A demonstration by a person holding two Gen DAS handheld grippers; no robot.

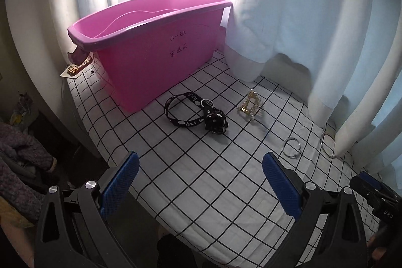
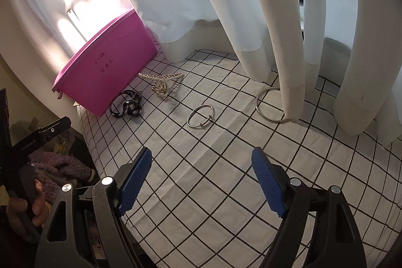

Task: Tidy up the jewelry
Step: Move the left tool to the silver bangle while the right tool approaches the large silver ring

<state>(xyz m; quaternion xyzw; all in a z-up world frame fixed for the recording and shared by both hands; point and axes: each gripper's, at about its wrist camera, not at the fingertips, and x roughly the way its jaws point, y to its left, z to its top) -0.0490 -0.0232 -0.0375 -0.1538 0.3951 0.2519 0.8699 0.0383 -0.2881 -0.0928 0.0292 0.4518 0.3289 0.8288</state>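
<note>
A pink plastic bin point(image 1: 150, 52) point(image 2: 110, 72) stands at the far left of a white grid-patterned cloth. In front of it lie a black "luck" strap with a black charm point(image 1: 196, 114) point(image 2: 127, 104) and a gold pearl hair claw point(image 1: 251, 104) point(image 2: 160, 84). A small silver ring point(image 1: 291, 147) point(image 2: 201, 116) lies further right, and a larger silver hoop point(image 1: 329, 145) point(image 2: 270, 104) sits partly under the curtain hem. My left gripper point(image 1: 201, 180) hovers open above the cloth, short of the strap. My right gripper point(image 2: 202, 180) is open too, short of the small ring. Neither holds anything.
White curtains point(image 2: 276, 16) hang along the back and right, their hems resting on the cloth. The table edge drops off at left, with a purple knitted garment point(image 1: 17, 162) below. A hand holding the other gripper's handle point(image 2: 22, 200) shows at left in the right wrist view.
</note>
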